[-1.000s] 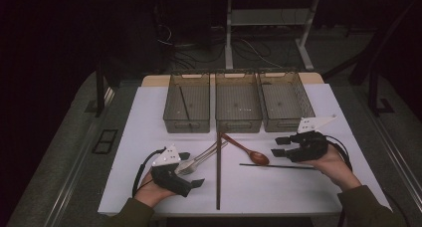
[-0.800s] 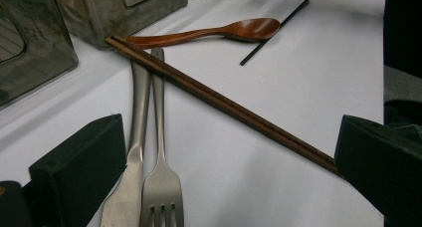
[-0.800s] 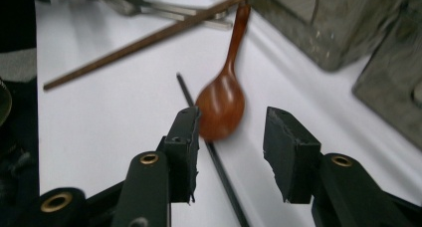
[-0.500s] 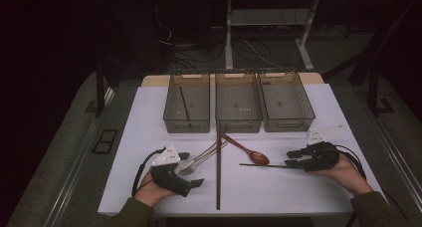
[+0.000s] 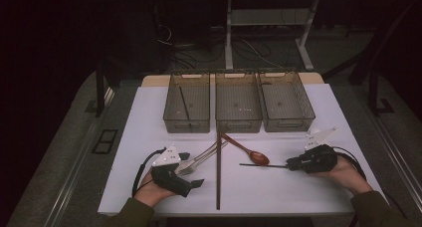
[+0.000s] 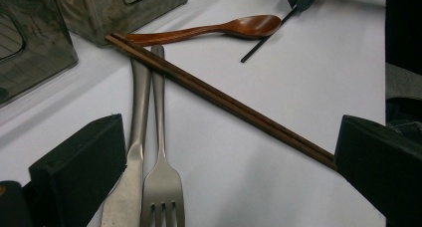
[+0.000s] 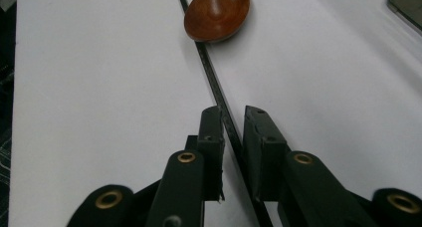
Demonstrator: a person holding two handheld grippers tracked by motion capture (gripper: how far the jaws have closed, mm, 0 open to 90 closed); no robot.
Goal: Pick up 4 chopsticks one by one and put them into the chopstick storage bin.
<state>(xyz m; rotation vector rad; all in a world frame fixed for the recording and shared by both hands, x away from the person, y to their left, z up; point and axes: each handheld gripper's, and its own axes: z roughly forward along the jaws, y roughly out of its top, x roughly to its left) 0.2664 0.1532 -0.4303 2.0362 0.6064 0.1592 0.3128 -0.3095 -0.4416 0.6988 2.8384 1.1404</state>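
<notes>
My right gripper (image 5: 291,164) lies low on the white table at the right, around the end of a thin black chopstick (image 5: 261,165). In the right gripper view the black chopstick (image 7: 211,77) runs between the jaws of that gripper (image 7: 232,118), which have just been closing; a narrow gap still shows beside it. A wooden spoon (image 7: 216,13) lies on the stick farther ahead. My left gripper (image 5: 191,170) rests wide open at the left, with a fork (image 6: 161,177) and a knife (image 6: 132,152) lying between its jaws (image 6: 229,172). A pair of brown chopsticks (image 6: 224,100) crosses them.
Three clear bins stand in a row at the back: left (image 5: 186,122), middle (image 5: 238,125), right (image 5: 286,122). A dark stick (image 5: 184,102) lies in the left one. The white mat's front edge (image 5: 239,209) is close to both hands.
My right gripper has come down to the table and slid onto the end of the black chopstick, its jaws narrowing around it. The left gripper has stayed put.
</notes>
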